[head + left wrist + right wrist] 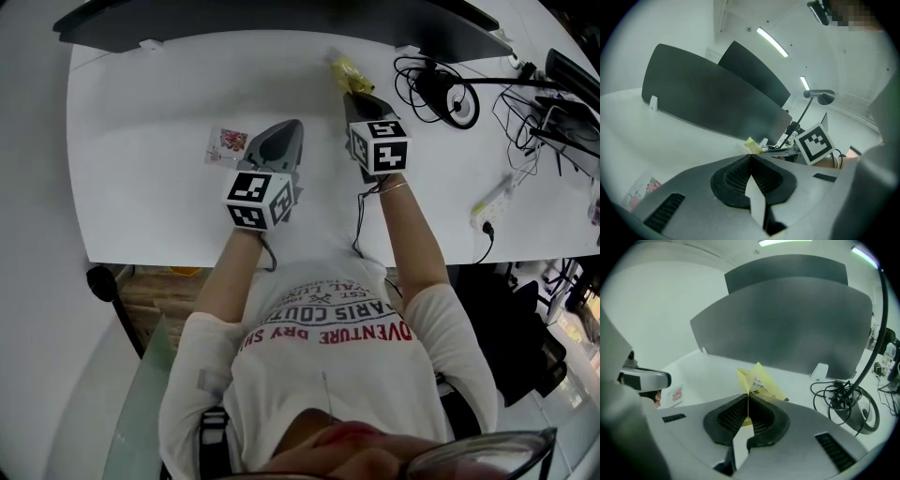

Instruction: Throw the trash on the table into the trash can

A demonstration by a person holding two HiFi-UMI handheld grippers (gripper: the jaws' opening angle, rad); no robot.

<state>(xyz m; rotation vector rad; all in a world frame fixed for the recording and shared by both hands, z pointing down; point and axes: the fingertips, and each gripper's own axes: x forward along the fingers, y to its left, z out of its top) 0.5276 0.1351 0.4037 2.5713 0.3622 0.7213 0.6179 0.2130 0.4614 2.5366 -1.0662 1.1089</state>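
A crumpled yellow wrapper [759,383] sticks out from between the jaws of my right gripper [748,397], which is shut on it. In the head view the same yellow wrapper [351,75] lies at the tip of the right gripper [356,95], far across the white table [150,112]. My left gripper [281,139] hovers over the table's middle, jaws shut with nothing between them [751,157]. A small pink-and-white printed wrapper [226,145] lies flat just left of it, also visible low left in the left gripper view [640,192].
Dark monitor backs [187,19] line the far edge. Tangled black cables and a lamp base [448,94] crowd the right side, with a power strip and more wires [539,117] beyond. A pale pen-like item [491,197] lies near the right front edge.
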